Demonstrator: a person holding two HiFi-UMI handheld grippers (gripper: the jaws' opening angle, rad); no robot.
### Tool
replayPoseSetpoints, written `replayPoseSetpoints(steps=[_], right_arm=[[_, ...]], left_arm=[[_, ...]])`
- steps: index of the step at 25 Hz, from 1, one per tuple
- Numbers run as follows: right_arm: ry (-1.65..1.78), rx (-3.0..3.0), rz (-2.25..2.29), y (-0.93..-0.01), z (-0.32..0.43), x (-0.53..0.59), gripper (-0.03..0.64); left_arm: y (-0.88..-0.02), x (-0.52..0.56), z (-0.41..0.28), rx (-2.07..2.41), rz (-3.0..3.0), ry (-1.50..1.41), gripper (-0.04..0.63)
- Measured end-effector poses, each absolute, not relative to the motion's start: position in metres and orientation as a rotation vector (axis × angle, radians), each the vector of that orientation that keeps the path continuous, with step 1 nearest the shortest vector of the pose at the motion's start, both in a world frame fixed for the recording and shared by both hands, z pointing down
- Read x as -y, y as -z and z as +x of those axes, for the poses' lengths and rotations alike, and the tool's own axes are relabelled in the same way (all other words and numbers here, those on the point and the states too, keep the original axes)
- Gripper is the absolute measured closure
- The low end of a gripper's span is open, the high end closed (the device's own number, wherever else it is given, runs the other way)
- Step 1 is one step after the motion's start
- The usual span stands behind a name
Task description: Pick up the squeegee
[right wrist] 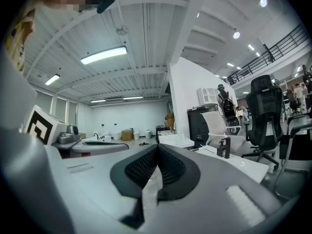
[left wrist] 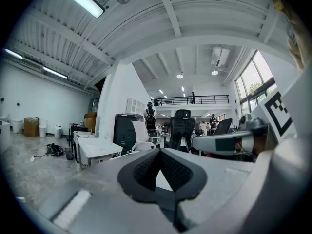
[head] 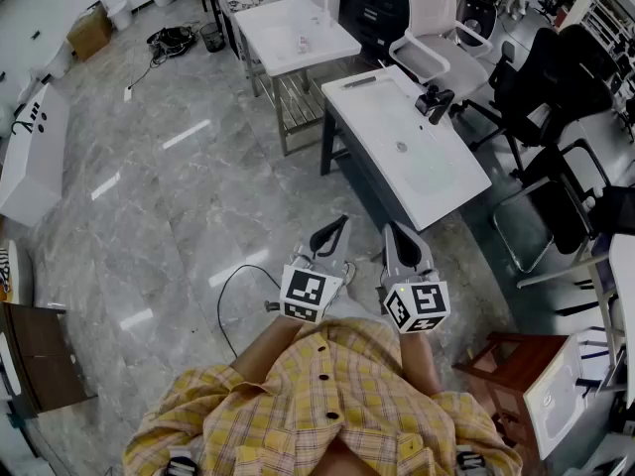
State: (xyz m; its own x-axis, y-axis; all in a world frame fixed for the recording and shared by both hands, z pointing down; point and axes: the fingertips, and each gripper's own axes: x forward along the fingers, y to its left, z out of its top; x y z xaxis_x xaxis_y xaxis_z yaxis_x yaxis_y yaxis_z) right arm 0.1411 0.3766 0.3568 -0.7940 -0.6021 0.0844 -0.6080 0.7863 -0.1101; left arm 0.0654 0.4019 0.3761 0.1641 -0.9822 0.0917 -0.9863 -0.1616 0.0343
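Noted white basin table (head: pixel 382 112) with black faucet (head: pixel 434 100) at its far corner, second white table (head: pixel 298 30) beyond it, wooden stool (head: pixel 501 360) nearer.

The near white table (head: pixel 397 132) has a thin dark thing (head: pixel 359 81) up by its far corner, way too small to say what it is. Same deal with the little bits (head: pixel 303 42) on the far white table (head: pixel 293 28). The person's hands don't show at all; they're tucked behind the marker cubes of the left gripper (head: pixel 334 234) and right gripper (head: pixel 399 241). The brown table (head: pixel 40 365) gets chopped by the left edge, the black office chairs (head: pixel 566 77) by the right one. In the left gripper view, the background people (left wrist: pixel 213 126) are just specks.
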Motion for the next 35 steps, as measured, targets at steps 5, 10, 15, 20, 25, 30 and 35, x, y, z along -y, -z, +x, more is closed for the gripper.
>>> replayPoseSetpoints(steps=[5, 10, 15, 20, 25, 30, 35], right_arm=[[-0.187, 2.923, 0.982, -0.360, 0.135, -0.378, 0.629], [-0.229, 2.915, 0.997, -0.371, 0.128, -0.352, 0.629], [-0.255, 2.920, 0.997, -0.384, 0.098, -0.309, 0.627], [-0.271, 2.946, 0.990, -0.383, 0.054, -0.251, 0.627], [-0.288, 2.915, 1.031, -0.383, 0.028, -0.176, 0.627], [-0.322, 2.889, 1.046, -0.386, 0.008, -0.106, 0.627], [-0.348, 2.892, 1.034, -0.389, -0.010, -0.052, 0.627]], left_arm=[[-0.381, -0.402, 0.059, 1.980, 2.318, -0.068, 0.601], [-0.389, -0.381, 0.051, 1.971, 2.320, -0.071, 0.601], [-0.403, -0.344, 0.021, 1.954, 2.309, -0.080, 0.601], [-0.411, -0.285, -0.019, 1.926, 2.300, -0.093, 0.601], [-0.415, -0.214, -0.046, 1.887, 2.301, -0.098, 0.601], [-0.417, -0.148, -0.067, 1.862, 2.311, -0.142, 0.601], [-0.420, -0.086, -0.081, 1.837, 2.328, -0.169, 0.601]])
